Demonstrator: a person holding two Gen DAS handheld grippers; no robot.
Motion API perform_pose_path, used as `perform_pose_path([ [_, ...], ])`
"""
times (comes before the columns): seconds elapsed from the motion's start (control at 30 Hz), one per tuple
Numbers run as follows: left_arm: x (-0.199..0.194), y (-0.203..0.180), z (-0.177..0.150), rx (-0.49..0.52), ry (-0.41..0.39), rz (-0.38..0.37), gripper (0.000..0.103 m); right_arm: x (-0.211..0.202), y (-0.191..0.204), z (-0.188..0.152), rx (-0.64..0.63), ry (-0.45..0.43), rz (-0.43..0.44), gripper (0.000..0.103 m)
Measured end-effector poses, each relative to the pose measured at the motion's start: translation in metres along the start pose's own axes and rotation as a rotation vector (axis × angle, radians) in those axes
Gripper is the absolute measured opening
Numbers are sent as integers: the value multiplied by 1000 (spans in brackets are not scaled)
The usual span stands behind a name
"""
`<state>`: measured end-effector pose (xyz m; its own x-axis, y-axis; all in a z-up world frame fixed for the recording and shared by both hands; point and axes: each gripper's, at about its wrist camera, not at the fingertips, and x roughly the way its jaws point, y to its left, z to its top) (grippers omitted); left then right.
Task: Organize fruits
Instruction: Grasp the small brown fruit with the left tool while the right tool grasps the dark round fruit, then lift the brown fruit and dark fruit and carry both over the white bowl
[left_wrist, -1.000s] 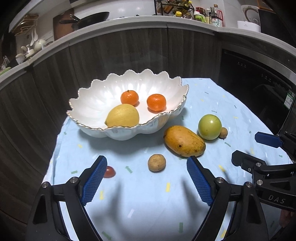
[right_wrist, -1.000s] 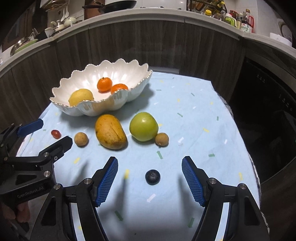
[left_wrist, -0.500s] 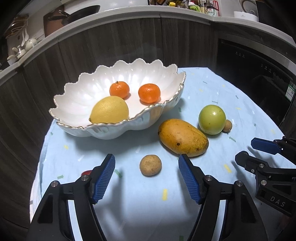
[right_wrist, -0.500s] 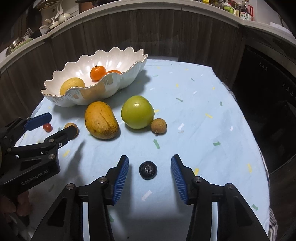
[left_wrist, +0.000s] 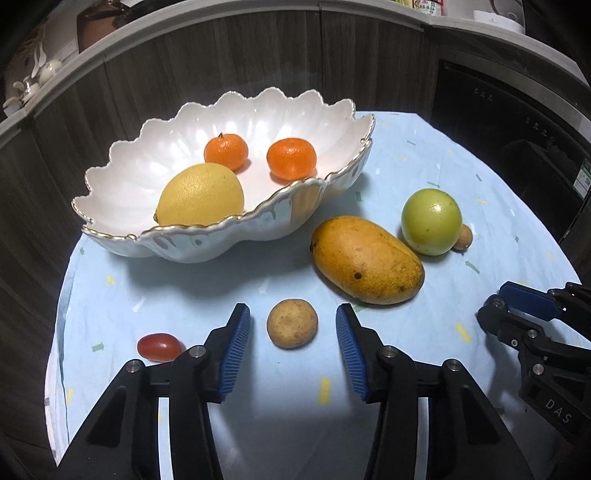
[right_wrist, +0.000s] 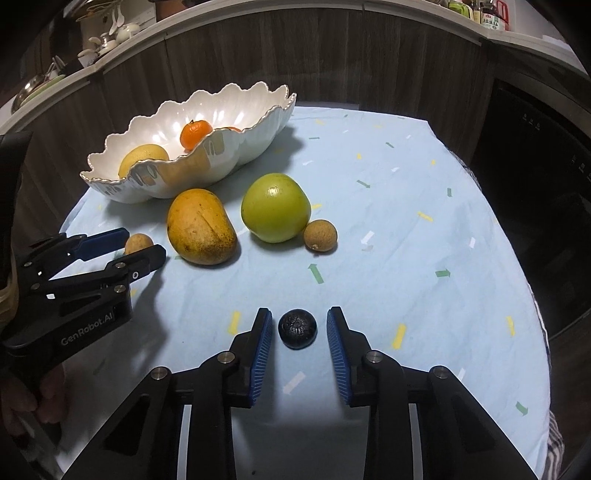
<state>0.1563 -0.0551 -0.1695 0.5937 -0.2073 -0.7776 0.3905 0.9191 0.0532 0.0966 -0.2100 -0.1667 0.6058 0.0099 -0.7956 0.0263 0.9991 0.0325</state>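
A white scalloped bowl (left_wrist: 122, 206) holds a lemon (left_wrist: 201, 195) and two tangerines (left_wrist: 226, 151). On the blue cloth lie a mango (left_wrist: 365, 260), a green apple (left_wrist: 431, 221), a cherry tomato (left_wrist: 159, 346) and a small brown fruit (left_wrist: 292, 323). My left gripper (left_wrist: 292, 332) straddles that brown fruit, its jaws closing, with gaps on both sides. My right gripper (right_wrist: 298, 332) straddles a small dark round fruit (right_wrist: 297, 328), jaws closing, pads not touching it. A second small brown fruit (right_wrist: 320, 235) sits beside the apple (right_wrist: 275, 207).
The bowl (right_wrist: 236, 155) stands at the cloth's far left. A dark wooden cabinet front curves behind the table, with an oven door (right_wrist: 535, 155) at the right. The left gripper's body (right_wrist: 85, 273) shows at the right wrist view's left edge.
Both grippers' jaws have narrowed around their small fruits. The left gripper came down and closer to the brown fruit; the right one stayed over the dark fruit.
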Motion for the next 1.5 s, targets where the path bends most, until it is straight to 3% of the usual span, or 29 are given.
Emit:
perform_pose_path([
  [0.17, 2, -1, -1, 2, 13, -8, 38, 0, 0, 0, -7, -8, -3, 22],
  [0.4, 1, -2, -1, -3, 11, -12, 28, -2, -3, 1, 5, -16, -1, 22],
  [0.67, -6, -5, -4, -8, 13, -28, 27, -11, -2, 3, 1, -40, 5, 22],
  [1.5, -71, 5, 10, -52, -95, 13, 27, -58, 15, 30, -43, -165, 28, 22],
])
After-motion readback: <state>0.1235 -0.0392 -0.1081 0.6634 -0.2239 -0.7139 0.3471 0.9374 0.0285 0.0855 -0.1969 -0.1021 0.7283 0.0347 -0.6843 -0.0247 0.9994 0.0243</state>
